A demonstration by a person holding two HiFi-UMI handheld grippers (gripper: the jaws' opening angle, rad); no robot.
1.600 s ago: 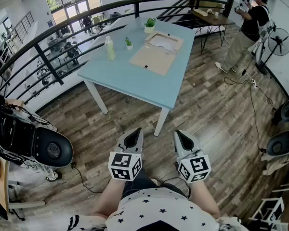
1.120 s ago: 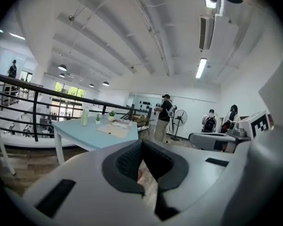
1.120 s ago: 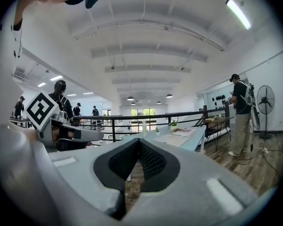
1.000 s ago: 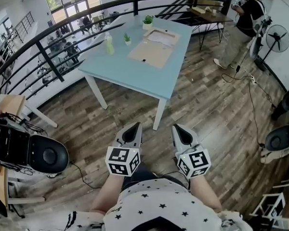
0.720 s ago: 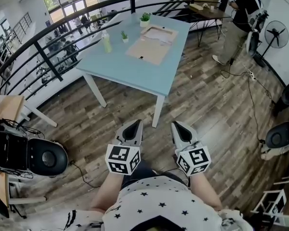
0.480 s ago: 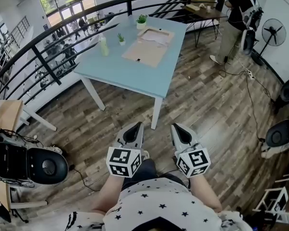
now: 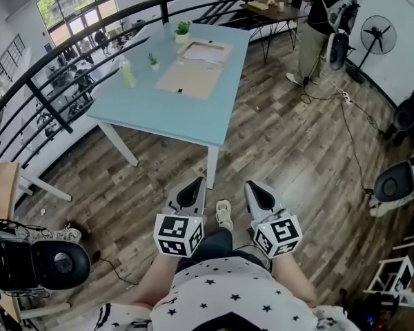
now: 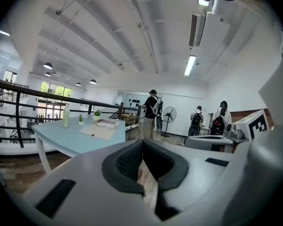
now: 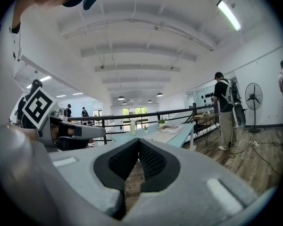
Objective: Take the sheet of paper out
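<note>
A white sheet of paper (image 7: 205, 52) lies in a shallow brown tray beside a flat brown folder (image 7: 190, 80) on the light blue table (image 7: 172, 112), far ahead of me. My left gripper (image 7: 191, 185) and right gripper (image 7: 252, 187) are held side by side over the wood floor, well short of the table. Both are shut, with nothing between their pads. In the left gripper view the gripper (image 8: 142, 142) points past the table (image 8: 70, 138) and folder (image 8: 101, 132). In the right gripper view the gripper (image 9: 138, 141) aims toward the table (image 9: 177, 135).
A green bottle (image 7: 127, 73) and two small potted plants (image 7: 183, 29) stand on the table. A black railing (image 7: 76, 61) runs behind it. A person (image 7: 317, 12) stands at the back right near a fan (image 7: 378, 33). Black equipment (image 7: 52, 264) sits at the left.
The table and the floor have slid left and slightly nearer in the head view as I walk forward. Both grippers stay shut and side by side.
</note>
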